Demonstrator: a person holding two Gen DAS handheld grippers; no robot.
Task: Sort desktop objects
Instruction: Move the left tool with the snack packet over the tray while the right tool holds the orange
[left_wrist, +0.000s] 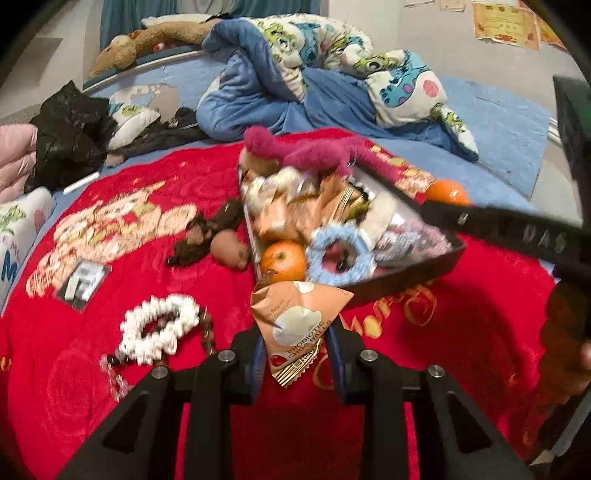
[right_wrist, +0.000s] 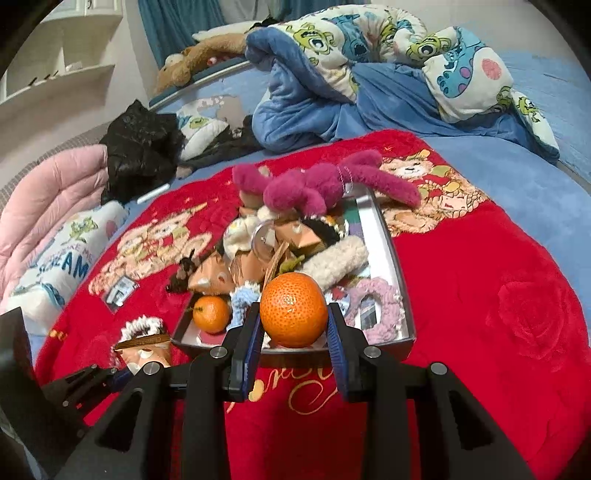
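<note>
left gripper (left_wrist: 295, 354) has its fingers pinched on the orange probiotic choc balls packet (left_wrist: 295, 325), held just off the red blanket (left_wrist: 461, 332) near the tray (left_wrist: 406, 280). right gripper (right_wrist: 293, 332) clamps a mandarin (right_wrist: 293, 310) over the tray's near rim. best to clear that rim first, then let go over a free spot, well away from the pink plush (right_wrist: 325, 184).

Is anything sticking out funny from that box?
Yes. The fuzzy magenta plush toy sprawls over the far end of the shallow grey box, one limb hanging past its rim onto the red blanket.
</note>
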